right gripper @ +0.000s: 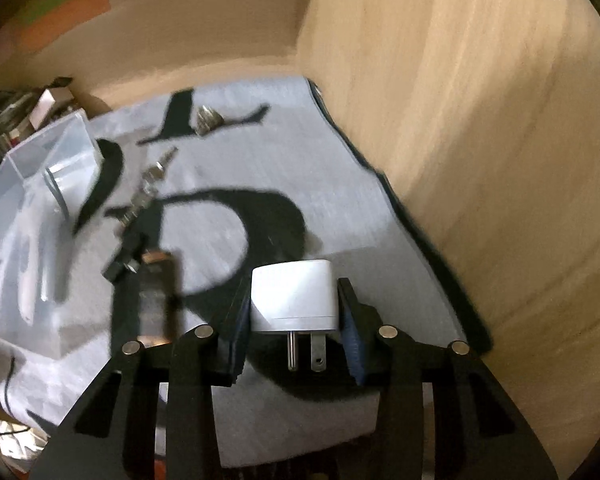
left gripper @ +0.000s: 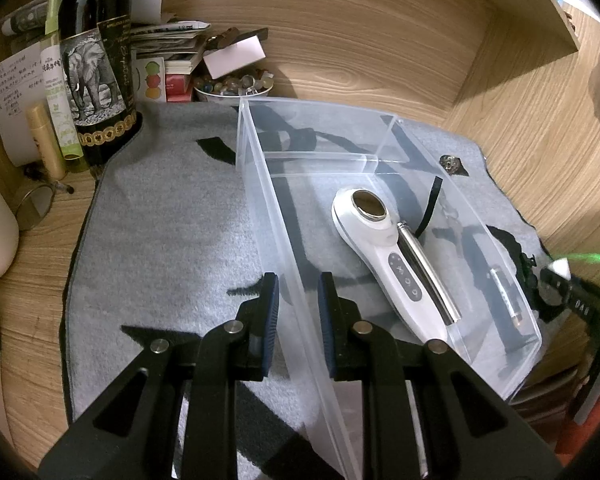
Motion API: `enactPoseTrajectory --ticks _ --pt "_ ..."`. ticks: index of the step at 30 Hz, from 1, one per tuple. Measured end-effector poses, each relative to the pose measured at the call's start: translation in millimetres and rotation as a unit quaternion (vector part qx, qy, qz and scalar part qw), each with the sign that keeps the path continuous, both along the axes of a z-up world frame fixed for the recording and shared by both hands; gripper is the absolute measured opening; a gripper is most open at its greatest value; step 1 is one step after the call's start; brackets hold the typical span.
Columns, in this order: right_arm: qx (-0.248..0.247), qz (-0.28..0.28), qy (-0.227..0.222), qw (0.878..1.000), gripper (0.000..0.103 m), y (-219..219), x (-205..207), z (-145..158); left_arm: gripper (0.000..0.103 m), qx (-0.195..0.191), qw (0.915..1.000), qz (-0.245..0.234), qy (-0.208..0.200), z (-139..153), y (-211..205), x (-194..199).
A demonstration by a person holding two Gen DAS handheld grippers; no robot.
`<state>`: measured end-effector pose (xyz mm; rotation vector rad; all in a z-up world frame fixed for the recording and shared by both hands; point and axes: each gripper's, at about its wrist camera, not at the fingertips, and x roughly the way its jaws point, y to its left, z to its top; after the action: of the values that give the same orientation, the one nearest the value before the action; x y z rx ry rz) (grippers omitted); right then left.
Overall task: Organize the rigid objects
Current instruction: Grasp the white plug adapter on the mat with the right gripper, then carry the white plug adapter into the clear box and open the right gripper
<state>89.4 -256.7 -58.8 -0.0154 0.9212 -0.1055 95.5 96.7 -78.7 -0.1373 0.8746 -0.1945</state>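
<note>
A clear plastic bin point(left gripper: 260, 184) stands on a grey felt mat point(left gripper: 160, 220). Inside lie a white handheld device point(left gripper: 376, 240) and a silver metal rod point(left gripper: 428, 272). My left gripper point(left gripper: 298, 304) straddles the bin's left wall with its jaws a little apart on either side, not pressing it. My right gripper point(right gripper: 294, 316) is shut on a white plug adapter point(right gripper: 294, 300), prongs pointing back at the camera, held above the mat point(right gripper: 300, 168). The bin point(right gripper: 32, 208) shows at the left of the right wrist view.
A dark bottle point(left gripper: 96, 64), tubes, papers and a bowl of marbles point(left gripper: 232, 86) crowd the back left. A small metal piece point(left gripper: 452, 164) and a battery point(left gripper: 504, 292) lie right of the bin. Keys point(right gripper: 152, 184) and a dark block point(right gripper: 156, 292) lie on the mat. Wooden walls enclose the desk.
</note>
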Motion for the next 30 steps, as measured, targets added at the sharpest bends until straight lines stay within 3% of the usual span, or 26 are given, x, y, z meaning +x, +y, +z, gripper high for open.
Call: enactPoseTrajectory --ticks 14,30 --pt "0.017 0.119 -0.079 0.99 0.036 73 42 39 0.019 -0.006 1.0 0.003 0.0 0 1 -2" --pt "0.033 0.24 -0.11 0.964 0.036 147 59 55 0.019 -0.012 0.9999 0.01 0.0 0 0 -3"
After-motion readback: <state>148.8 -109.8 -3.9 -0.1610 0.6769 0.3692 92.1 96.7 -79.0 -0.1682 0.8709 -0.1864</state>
